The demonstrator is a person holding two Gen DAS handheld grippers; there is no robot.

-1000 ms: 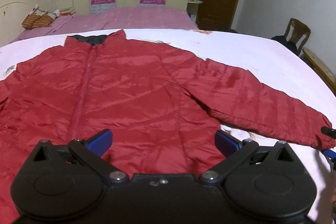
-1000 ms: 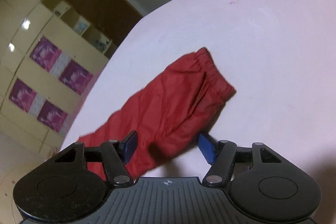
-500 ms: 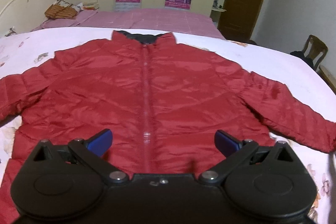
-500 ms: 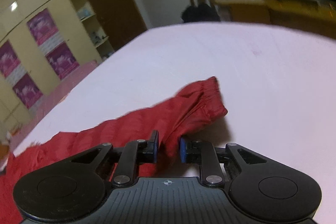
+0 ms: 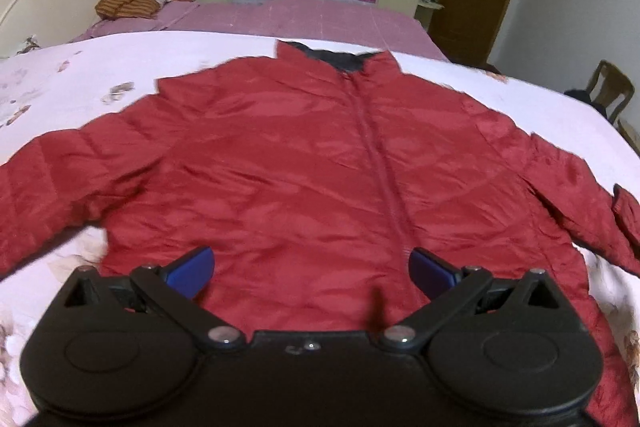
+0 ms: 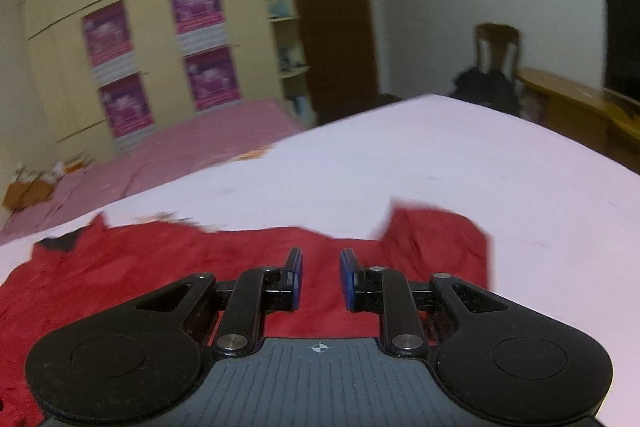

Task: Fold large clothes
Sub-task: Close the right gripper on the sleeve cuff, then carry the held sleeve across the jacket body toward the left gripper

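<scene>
jacket: a red padded jacket (image 5: pixel 320 163) lay flat and zipped on the white bed (image 5: pixel 120 59), collar at 12 o'clock, hem at 6 in the left wrist view.
long axis: the zip ran 12 to 6; the sleeves reached out toward 9 and 3.
right sleeve: its cuff (image 6: pixel 436 239) appeared lifted and doubled inward toward the body, just past the claw tips at 1 o'clock in the right wrist view.
right claw (image 6: pixel 320 279): jaws drawn close, having just closed; red cloth showed between them, apparently pinched, though the contact itself was blurred.
left claw (image 5: pixel 312 267): jaws wide apart, empty, above the hem left of the zip.
nearer hand: by my reading the right, already on its sleeve; the left sleeve (image 5: pixel 52 195) at 9 o'clock remained unfolded, on the left claw's side.
</scene>
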